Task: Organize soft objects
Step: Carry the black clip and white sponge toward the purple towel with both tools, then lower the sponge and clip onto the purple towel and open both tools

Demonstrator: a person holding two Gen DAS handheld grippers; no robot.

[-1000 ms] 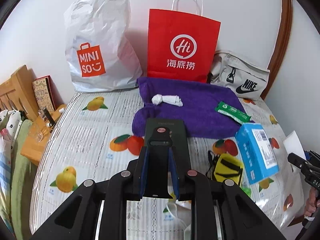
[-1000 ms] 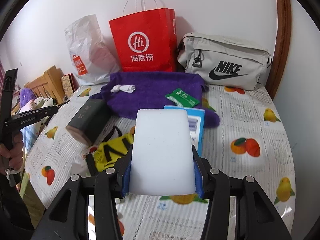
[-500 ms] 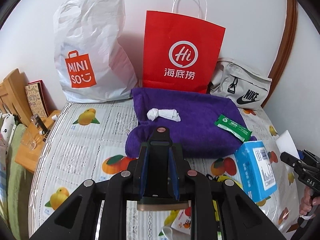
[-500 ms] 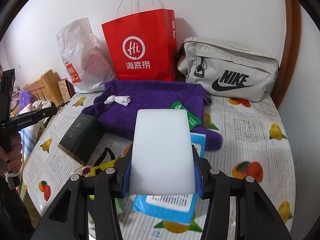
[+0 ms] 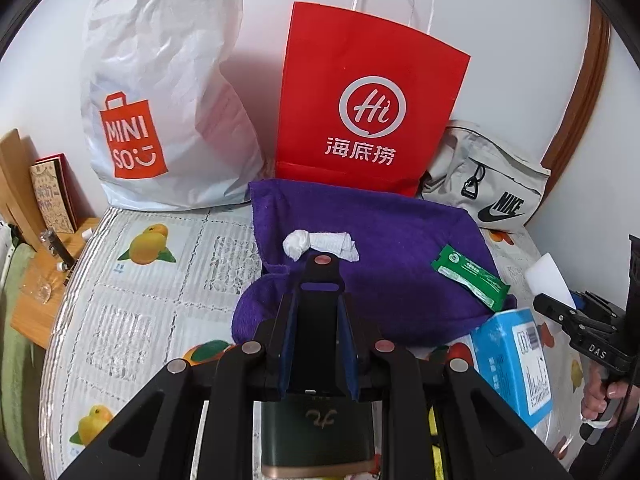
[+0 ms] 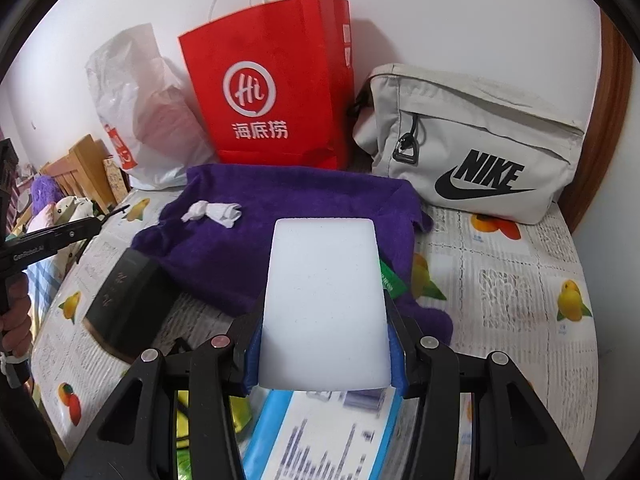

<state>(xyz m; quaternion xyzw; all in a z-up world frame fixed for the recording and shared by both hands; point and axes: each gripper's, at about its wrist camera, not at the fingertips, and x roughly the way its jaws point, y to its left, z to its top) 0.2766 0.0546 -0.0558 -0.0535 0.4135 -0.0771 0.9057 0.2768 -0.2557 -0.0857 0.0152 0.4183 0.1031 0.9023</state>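
My right gripper is shut on a white sponge block, held above the bed. It also shows in the left wrist view at the far right. My left gripper is shut on a dark green box; that box shows in the right wrist view at the left. A purple towel lies mid-bed, also in the right wrist view. On it lie a white rolled cloth and a green packet.
A white MINISO plastic bag, a red paper bag and a grey Nike bag stand along the back wall. A blue box lies front right. A yellow item lies under the right gripper. Wooden furniture stands left.
Both grippers have moved forward toward the towel and bags, each still holding its object. The blue box now lies under the right gripper.
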